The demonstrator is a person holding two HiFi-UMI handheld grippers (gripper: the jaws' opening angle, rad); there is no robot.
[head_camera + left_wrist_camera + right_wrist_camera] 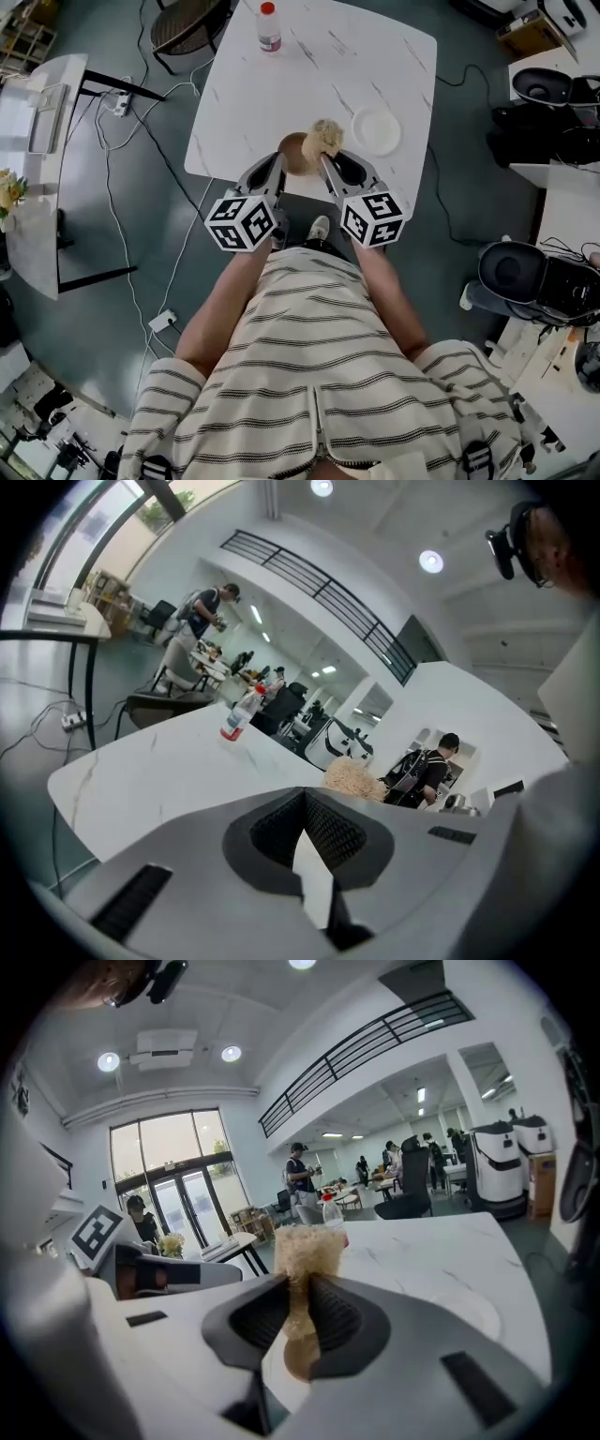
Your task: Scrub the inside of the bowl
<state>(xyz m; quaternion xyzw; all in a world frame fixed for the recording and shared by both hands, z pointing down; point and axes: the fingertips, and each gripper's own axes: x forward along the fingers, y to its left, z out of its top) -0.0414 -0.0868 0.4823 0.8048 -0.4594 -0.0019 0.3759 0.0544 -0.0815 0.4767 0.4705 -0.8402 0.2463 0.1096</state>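
Holding both tools at the near edge of the white marble-patterned bench (375, 56), we keep our left gripper (279, 161) at the left rim of the one round brown bowl (293, 153), its jaws pressed together with nothing showing between them. The bowl sits close to that near edge. One clear plastic bottle with a red cap (269, 26) stands near the far edge, with open bench top between. Our right gripper (325, 161) has its jaws clamped on the one tan fibrous scrubber (326, 138), over the bowl's right side. One round white plate (376, 129) lies just right of the scrubber, near the bench's right edge.
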